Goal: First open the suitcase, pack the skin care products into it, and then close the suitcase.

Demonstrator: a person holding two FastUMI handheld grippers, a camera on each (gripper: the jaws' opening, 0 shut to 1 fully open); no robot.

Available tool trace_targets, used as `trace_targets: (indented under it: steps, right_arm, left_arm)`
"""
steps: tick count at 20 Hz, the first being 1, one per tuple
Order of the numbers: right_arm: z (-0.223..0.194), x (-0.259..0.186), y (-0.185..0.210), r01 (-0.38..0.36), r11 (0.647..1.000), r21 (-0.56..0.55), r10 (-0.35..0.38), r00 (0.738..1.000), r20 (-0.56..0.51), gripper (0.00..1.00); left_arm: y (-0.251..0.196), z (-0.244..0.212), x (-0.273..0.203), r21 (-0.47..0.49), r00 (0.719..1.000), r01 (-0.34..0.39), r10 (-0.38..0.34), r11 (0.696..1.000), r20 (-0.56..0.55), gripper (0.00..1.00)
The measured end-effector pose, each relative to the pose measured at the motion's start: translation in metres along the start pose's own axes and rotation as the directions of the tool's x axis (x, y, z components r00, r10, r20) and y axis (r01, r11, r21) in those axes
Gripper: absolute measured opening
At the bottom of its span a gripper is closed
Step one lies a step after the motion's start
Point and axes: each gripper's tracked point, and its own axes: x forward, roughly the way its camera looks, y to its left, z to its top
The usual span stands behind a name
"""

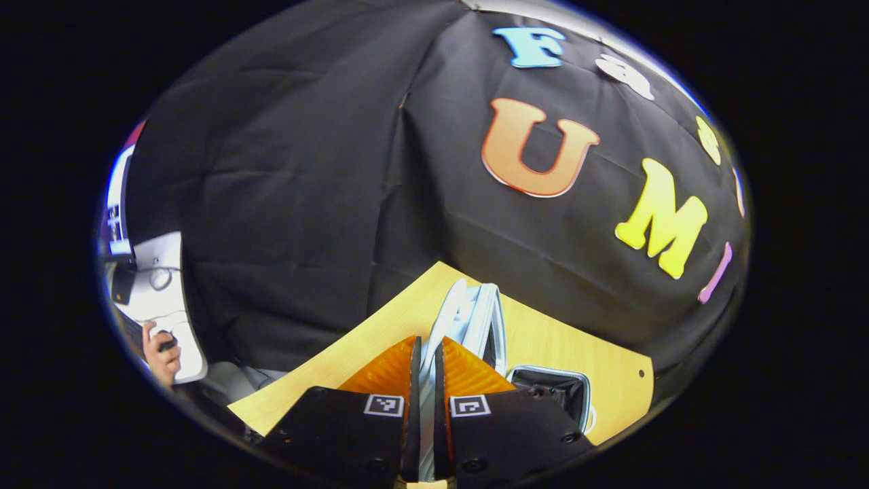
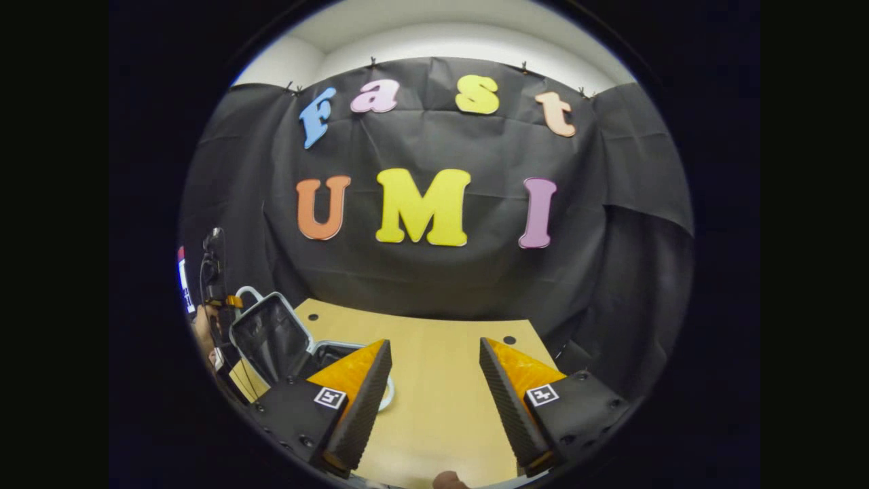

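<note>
1. Left gripper view: the left gripper is nearly closed, and its two fingers are pressed on the edge of the suitcase lid.
2. The lid is held up on its edge, straight ahead of the fingers.
3. Just to the right of the fingers, the open bottom half of the suitcase is seen lying on the wooden table.
4. In the right gripper view, the right gripper is held wide open, and nothing is held between its fingers.
5. Bare table is seen ahead of the right gripper.
6. To the far left of the right gripper, the suitcase is seen with its lid lifted, and the left gripper is seen at the top of the lid.
7. The first step looks done or nearly done, because the suitcase is open.
8. No skin care products are seen on the table, and it cannot be told if any lie inside the suitcase, since the inside is dark.
9. So the packing is judged to be left to do, and the suitcase must be closed after that.
</note>
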Motion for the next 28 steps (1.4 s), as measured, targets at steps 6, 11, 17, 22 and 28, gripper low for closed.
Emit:
trace_targets:
  steps: [6,11,17,22,28]
  right_arm:
    - [-0.003,-0.011,-0.049,-0.006,0.998,-0.063,0.008,0.999,0.038,0.77]
    - [-0.011,-0.006,-0.088,-0.013,0.997,-0.079,0.015,1.000,0.020,0.77]
    - [-0.026,0.003,-0.126,-0.008,0.997,-0.073,0.006,1.000,-0.030,0.78]
    - [-0.033,0.010,-0.151,0.017,0.997,-0.077,-0.020,0.999,-0.045,0.78]
    - [-0.051,0.015,-0.166,0.038,0.995,-0.090,-0.045,0.996,-0.083,0.77]
  left_arm:
    - [-0.096,0.003,-0.033,0.262,0.993,-0.057,0.028,0.963,0.112,0.11]
    - [-0.165,-0.022,-0.048,0.455,0.979,-0.126,0.037,0.881,0.199,0.11]
    - [-0.250,-0.084,-0.045,0.661,0.979,-0.091,-0.053,0.745,0.195,0.11]
    - [-0.301,-0.162,-0.023,0.770,0.988,-0.027,-0.102,0.637,0.119,0.10]
    - [-0.322,-0.240,0.003,0.864,0.993,0.050,-0.114,0.501,0.009,0.10]
